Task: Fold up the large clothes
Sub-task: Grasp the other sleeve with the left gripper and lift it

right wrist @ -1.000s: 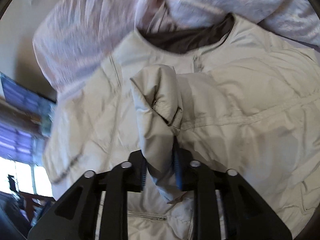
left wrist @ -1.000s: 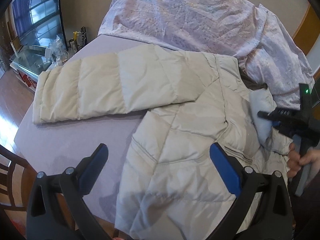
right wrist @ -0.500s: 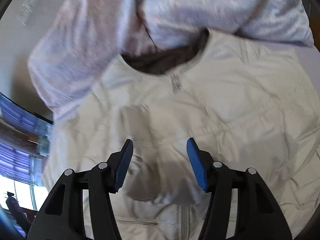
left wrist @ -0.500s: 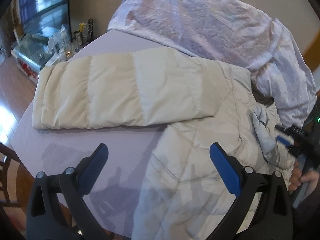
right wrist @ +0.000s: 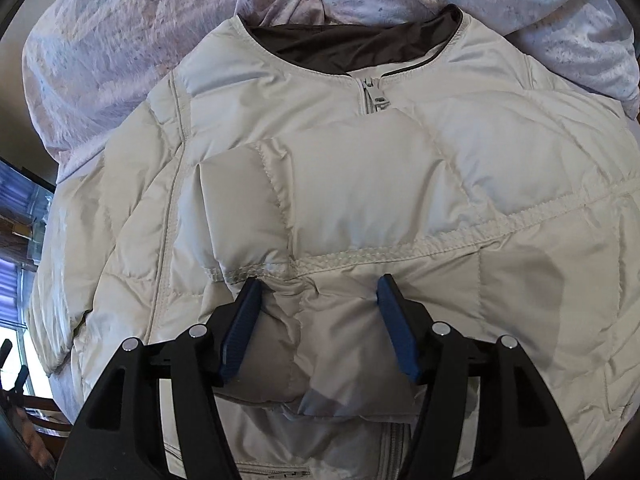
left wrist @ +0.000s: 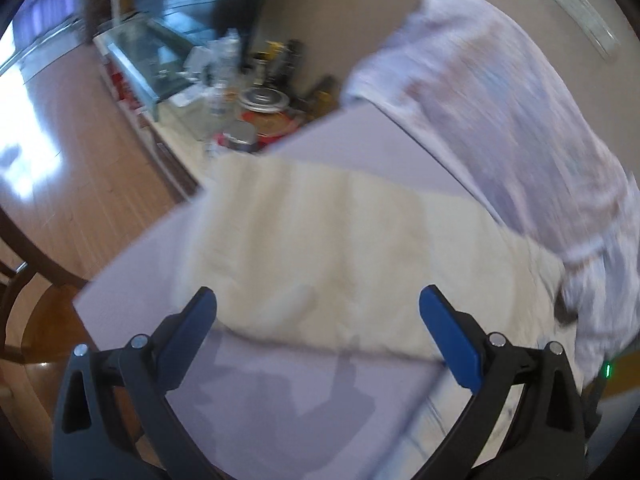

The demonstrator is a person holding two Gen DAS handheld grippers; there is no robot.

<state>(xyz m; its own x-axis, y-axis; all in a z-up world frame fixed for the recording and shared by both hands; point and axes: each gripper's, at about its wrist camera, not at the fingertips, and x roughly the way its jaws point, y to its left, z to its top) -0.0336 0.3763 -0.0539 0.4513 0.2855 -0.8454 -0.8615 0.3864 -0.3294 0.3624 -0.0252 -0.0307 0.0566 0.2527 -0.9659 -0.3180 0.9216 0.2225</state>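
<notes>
Right wrist view: a cream quilted down jacket lies front-up on the lilac-covered table, its zip closed to the collar, where the dark lining shows. 1 sleeve is folded across the chest, its cuff end lying directly under the right gripper. That gripper points steeply down at the folded sleeve; its jaws have just been opening and now stand apart, with puffed sleeve fabric bulging up between the 2 blue pads. The pads sit at the fabric's edges but do not pinch it.

Behind the collar a rumpled pale lilac patterned bedcover is heaped along the far side of the table.

The left wrist view is motion-blurred. The left gripper hangs above the table with its jaws wide apart and nothing between them. Just beyond its fingertips the jacket's other sleeve lies stretched out flat toward the table corner. Past that corner are a wooden floor, a glass-fronted cabinet and a blurred clutter of tins and bottles. A dark wooden chair stands at the left edge.
</notes>
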